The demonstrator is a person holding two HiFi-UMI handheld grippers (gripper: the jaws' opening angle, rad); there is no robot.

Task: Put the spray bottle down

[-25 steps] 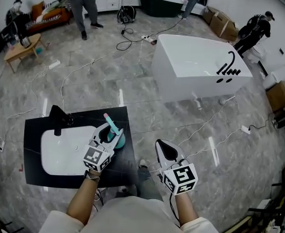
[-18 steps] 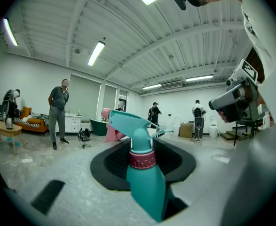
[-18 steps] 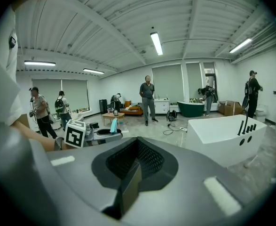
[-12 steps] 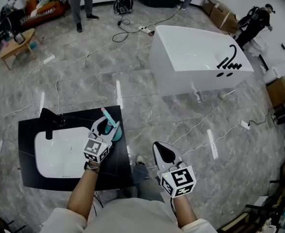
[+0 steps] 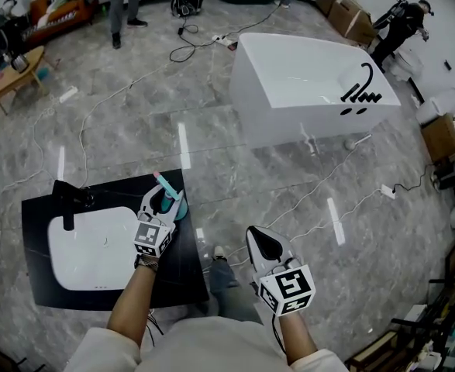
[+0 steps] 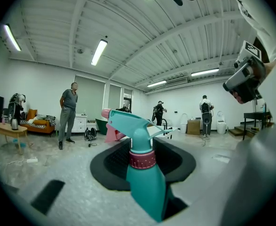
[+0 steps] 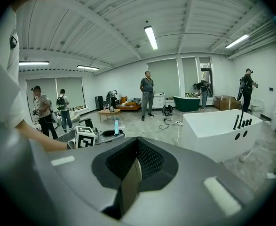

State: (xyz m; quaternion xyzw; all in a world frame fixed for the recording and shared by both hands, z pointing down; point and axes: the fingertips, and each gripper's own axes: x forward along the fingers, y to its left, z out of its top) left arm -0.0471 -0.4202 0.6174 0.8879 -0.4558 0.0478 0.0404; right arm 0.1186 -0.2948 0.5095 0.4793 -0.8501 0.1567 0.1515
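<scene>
**Change since the earlier frame:** in the head view the left gripper (image 5: 162, 204) and its load have drifted left and slightly up the frame. The counter (image 5: 188, 273) and the bathtub (image 5: 289, 76) have shifted the same way. The grip is unchanged, and the right gripper (image 5: 267, 242) keeps its place low and centre-right.

**Left gripper, jaws:** partly open and closed on the spray bottle (image 6: 145, 182), which stands between them and fills the middle of the left gripper view.
- Bottle: teal body, dark pink collar, teal spray head with a pink trigger part pointing to that view's left.
- The jaws hold it on the body below the collar, and it stands roughly upright.

**Bottle, location:** over the right part of the black counter, just right of the white basin (image 5: 95, 246). Whether its base touches the counter cannot be told.

**Right gripper, jaws:** closed together with nothing between them, held over the bare floor well apart from the counter.

**Marker cubes:** one on each gripper, at the wrist end.

**Counter fittings:** a black faucet (image 5: 67, 208) stands at the basin's far left corner.

**Floor:** grey marbled tile crossed by loose cables (image 5: 320, 200), with the wearer's shoe (image 5: 219, 252) between the two grippers.

**Beyond:**
- The white freestanding bathtub carries black taps (image 5: 363, 91) on its right rim.
- A low wooden table (image 5: 10, 64) stands at the far left.
- Cardboard boxes (image 5: 347, 18) lie at the far right.
- Several people stand along the far walls.
</scene>
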